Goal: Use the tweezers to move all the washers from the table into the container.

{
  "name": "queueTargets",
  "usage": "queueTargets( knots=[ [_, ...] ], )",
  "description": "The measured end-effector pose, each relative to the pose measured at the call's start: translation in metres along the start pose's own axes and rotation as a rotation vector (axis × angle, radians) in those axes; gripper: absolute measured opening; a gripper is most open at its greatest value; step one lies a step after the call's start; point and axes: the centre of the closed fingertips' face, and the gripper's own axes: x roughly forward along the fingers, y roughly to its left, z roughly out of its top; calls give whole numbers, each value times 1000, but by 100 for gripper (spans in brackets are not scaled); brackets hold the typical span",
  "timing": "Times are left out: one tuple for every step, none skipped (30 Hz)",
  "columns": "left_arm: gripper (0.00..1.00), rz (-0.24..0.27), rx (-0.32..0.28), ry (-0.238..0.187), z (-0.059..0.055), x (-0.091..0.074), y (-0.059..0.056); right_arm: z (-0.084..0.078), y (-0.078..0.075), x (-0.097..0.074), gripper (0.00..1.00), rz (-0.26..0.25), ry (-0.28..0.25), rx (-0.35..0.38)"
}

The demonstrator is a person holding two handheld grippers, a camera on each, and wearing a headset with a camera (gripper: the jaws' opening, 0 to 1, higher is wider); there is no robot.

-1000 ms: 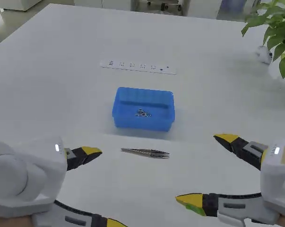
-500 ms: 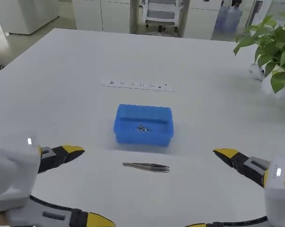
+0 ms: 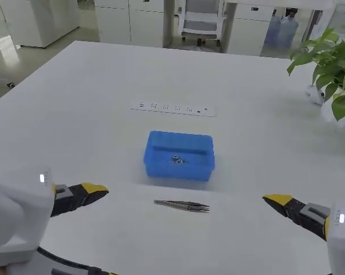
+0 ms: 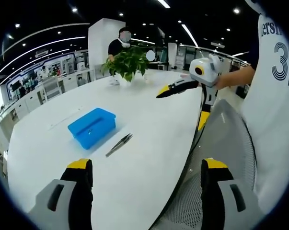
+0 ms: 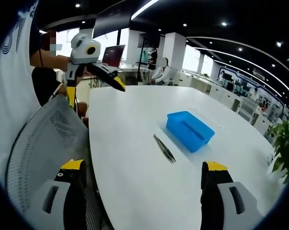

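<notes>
White table (image 3: 103, 86) carries the blue container (image 3: 179, 156) near its centre. Left gripper (image 4: 146, 165) and right gripper (image 5: 142, 166) are at the near edge, well apart, each with jaws spread wide and nothing held. Tweezers (image 3: 181, 204) lie flat just in front of the container, between the grippers; a small cluster of washers (image 3: 178, 161) sits inside the container.

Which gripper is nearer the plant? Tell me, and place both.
Right. The right gripper is on the plant's side of the tweezers; the left gripper is on the opposite side, farther off.
</notes>
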Motion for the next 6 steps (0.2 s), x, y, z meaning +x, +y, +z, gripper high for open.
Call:
queueTargets(
  knots=[
    [99,-6,-11,9,-2,0,-2,-1,0,-1,100,1,2,5],
    [99,-8,-22,17,-3,-1,-3,-2,1,-1,100,4,4,11],
    [99,-10,-25,15,-3,0,-3,-3,2,-2,100,5,9,17],
    [99,-16,-27,15,-3,0,-5,-5,3,-3,100,6,16,20],
    [99,-20,-27,15,-3,0,-6,-7,4,-4,100,11,17,20],
    [99,-26,-29,16,-3,0,-8,-8,5,-5,100,13,19,19]
  ],
)
